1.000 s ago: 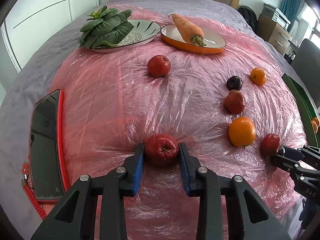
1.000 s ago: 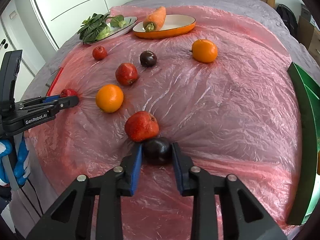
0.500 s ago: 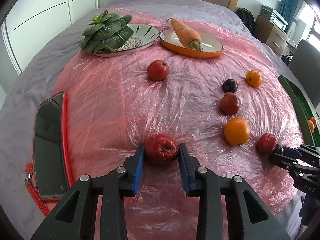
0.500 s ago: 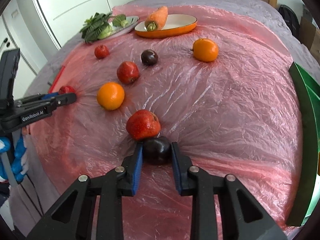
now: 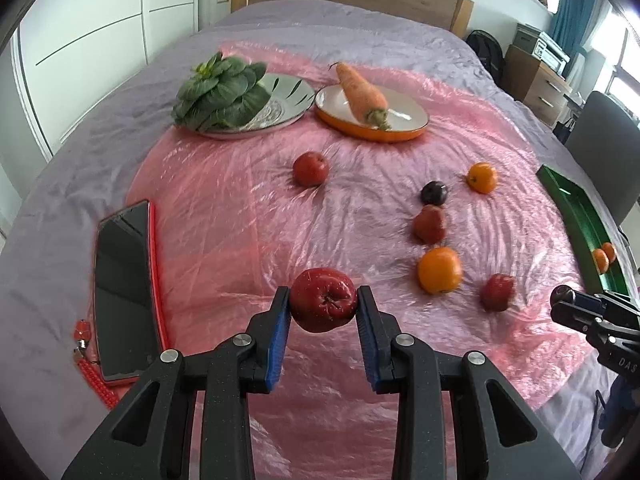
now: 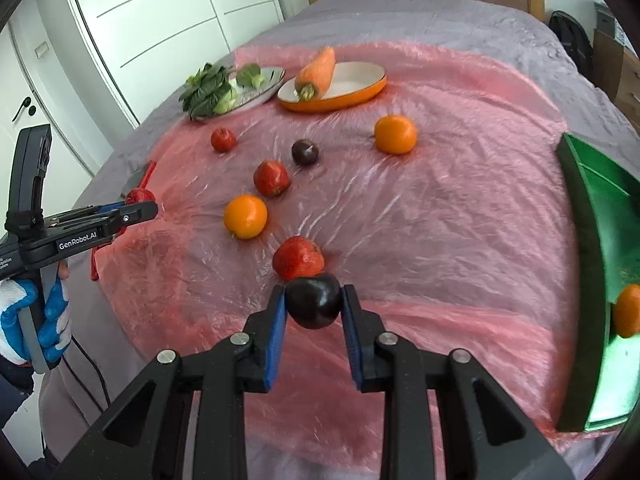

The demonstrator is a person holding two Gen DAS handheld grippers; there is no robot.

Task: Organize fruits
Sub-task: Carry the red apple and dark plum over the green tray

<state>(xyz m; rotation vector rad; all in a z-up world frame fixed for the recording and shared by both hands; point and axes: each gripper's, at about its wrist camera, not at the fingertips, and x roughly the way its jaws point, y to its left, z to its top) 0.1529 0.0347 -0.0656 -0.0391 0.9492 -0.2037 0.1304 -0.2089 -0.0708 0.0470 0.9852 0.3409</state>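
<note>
Phone [image 5: 122, 292]: dark screen, red case, flat on the grey bedspread at 9 o'clock in the left wrist view, beside the pink plastic sheet [image 5: 240, 208].
Greens plate [image 5: 288, 100]: leafy greens [image 5: 218, 94] piled on a silvery plate, 11 o'clock.
Orange dish [image 5: 376, 130]: holds a carrot [image 5: 362, 92], 12 o'clock, just beside the greens plate.
Left gripper [image 5: 323, 312]: blue pads pinch a red apple [image 5: 322, 305] from both sides; the apple is clear of the sheet.
Loose fruit on sheet: a red apple [image 5: 310, 168] near the middle; toward 3 o'clock a dark plum [image 5: 434, 193], a small orange [image 5: 482, 177], a red fruit [image 5: 430, 224], a larger orange [image 5: 439, 270] and another red fruit [image 5: 498, 292].
Green tray [image 5: 576, 216]: at the right edge, 3 o'clock, with two oranges [image 5: 604, 256] inside.
Right gripper [image 6: 314, 307]: blue pads pinch a dark plum [image 6: 314, 305], lifted off the sheet, a red fruit [image 6: 298, 258] just behind it.
Gloved hand [image 6: 24, 324]: blue-and-white glove, 8 o'clock in the right wrist view, holding the left gripper's handle.
</note>
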